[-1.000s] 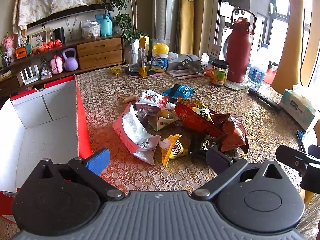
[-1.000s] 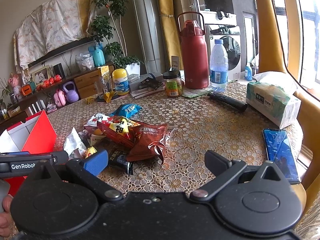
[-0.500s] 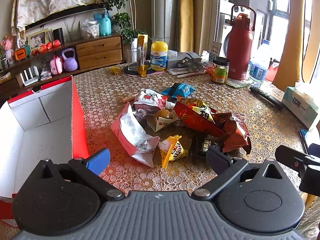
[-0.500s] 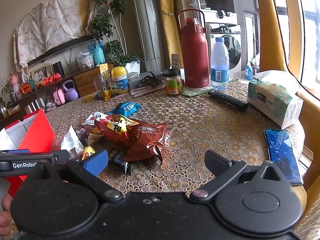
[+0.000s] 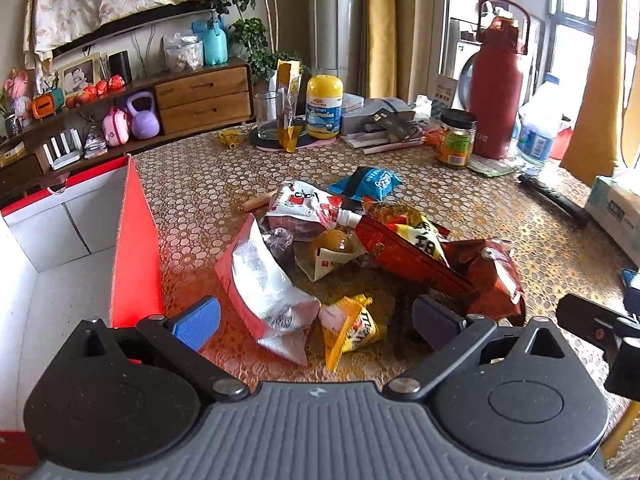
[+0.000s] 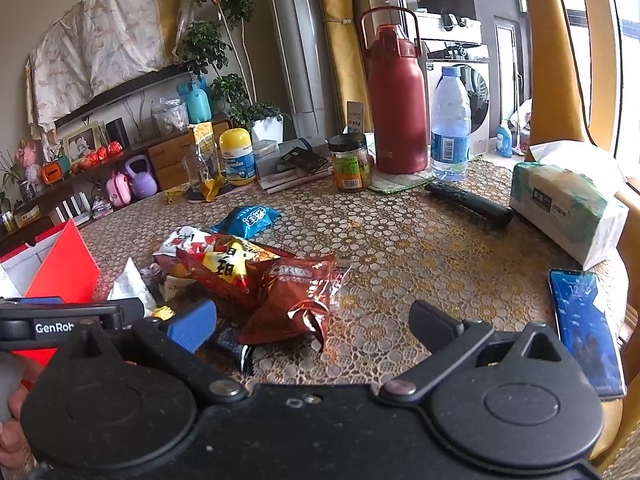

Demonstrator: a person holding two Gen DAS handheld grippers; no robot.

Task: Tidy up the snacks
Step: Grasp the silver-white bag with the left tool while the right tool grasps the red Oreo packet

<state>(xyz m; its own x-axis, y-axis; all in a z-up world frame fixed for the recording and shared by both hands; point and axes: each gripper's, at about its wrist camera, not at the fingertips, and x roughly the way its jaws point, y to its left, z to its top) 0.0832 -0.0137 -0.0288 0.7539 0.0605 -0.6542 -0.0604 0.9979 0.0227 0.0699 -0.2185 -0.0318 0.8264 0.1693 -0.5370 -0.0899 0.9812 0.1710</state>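
Snack packets (image 5: pixel 352 248) were heaped on the table (image 5: pixel 200 184) beside a red box (image 5: pixel 136 240); left gripper (image 5: pixel 316 320) and right gripper (image 6: pixel 312 326) fingers were spread, nothing grasped.

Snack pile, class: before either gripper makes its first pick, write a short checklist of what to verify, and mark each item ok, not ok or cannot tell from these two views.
1. Left gripper open and holding nothing: ok.
2. Right gripper open and holding nothing: ok.
3. Box open at the top, with room inside: ok; only bare white floor shows.
4. Nearest snack free to grasp: ok; the yellow packet lies on top, between the left fingers.
5. Pile untangled: not ok; the red bag overlaps the brown bag and others.
6. Phone clear of the right gripper's path: cannot tell; it lies beside it near the table edge.
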